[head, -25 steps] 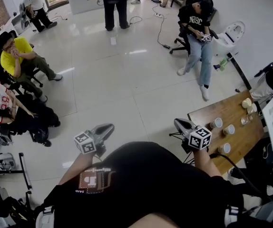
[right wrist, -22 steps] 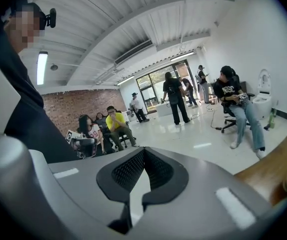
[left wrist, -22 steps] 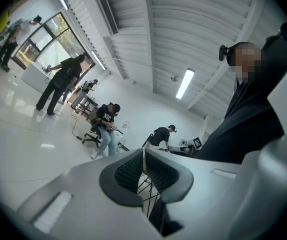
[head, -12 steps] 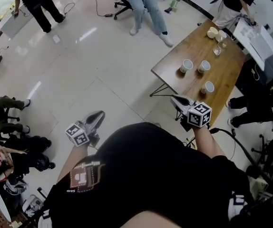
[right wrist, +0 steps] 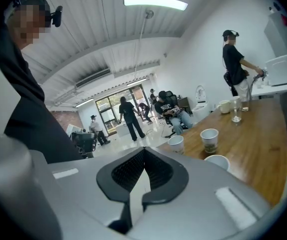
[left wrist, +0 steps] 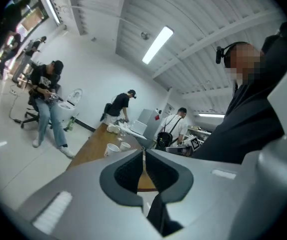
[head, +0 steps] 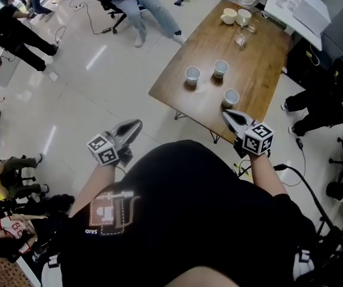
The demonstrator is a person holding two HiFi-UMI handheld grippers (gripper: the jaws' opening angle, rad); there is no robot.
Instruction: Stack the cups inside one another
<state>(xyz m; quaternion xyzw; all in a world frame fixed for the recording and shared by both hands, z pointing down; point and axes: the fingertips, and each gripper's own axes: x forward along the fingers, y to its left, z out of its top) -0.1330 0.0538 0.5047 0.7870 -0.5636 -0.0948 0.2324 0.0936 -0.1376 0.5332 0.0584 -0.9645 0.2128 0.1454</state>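
Holds the left tongs clenched, jaws pressed together with nothing between them, out over the floor, well apart from the tabletop. Holds the right tongs clenched as well and empty, tips over the near edge of the tabletop. Shows three paper cups upright on the wood, none nested: near cup just beyond the right tongs' tips, close but apart; left cup and far cup side by side farther in, apart from each other. Along the right tongs, near cup to the right of the jaws, the other two beyond. Along the left tongs, cups up and left of the jaws, far off.
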